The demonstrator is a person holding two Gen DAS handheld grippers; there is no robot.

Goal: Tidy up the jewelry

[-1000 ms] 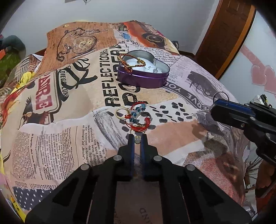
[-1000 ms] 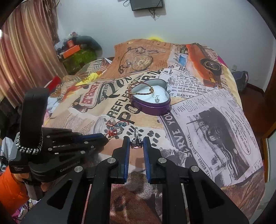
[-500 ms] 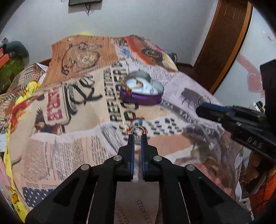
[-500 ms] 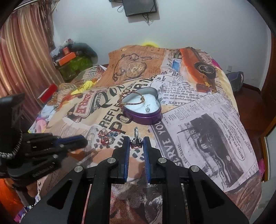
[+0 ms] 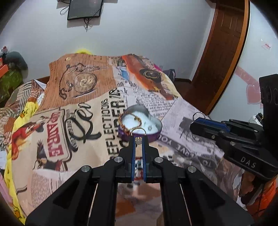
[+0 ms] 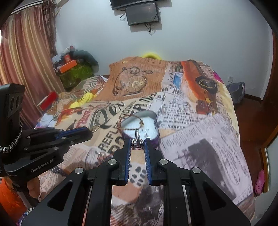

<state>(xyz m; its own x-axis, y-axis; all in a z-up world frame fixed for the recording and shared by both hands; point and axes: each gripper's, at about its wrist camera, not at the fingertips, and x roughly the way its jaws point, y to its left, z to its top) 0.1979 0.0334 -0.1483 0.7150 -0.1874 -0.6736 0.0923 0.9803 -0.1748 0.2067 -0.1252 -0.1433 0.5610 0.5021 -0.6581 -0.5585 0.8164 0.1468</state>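
A purple heart-shaped tin (image 5: 154,135) (image 6: 155,140) sits open on the bed, with a braided bracelet (image 5: 121,121) over its rim and a small earring inside. My left gripper (image 5: 138,139) is shut on a gold ring (image 5: 138,129) with a pale stone, held in the air just short of the tin. My right gripper (image 6: 138,141) is shut on a silver ring (image 6: 137,137) with a dark purple stone, also held near the tin. A pile of remaining jewelry (image 6: 102,156) lies on the bedspread below the left gripper.
The bed is covered by a newspaper-print spread (image 5: 78,121). A wooden door (image 5: 222,52) stands at the right, curtains (image 6: 26,60) and cluttered boxes (image 6: 73,71) at the left, a wall screen (image 6: 142,13) above the bed.
Both grippers have risen from the bedspread and moved toward the tin, each carrying its ring. The left gripper lifted the gold ring off the jewelry pile.
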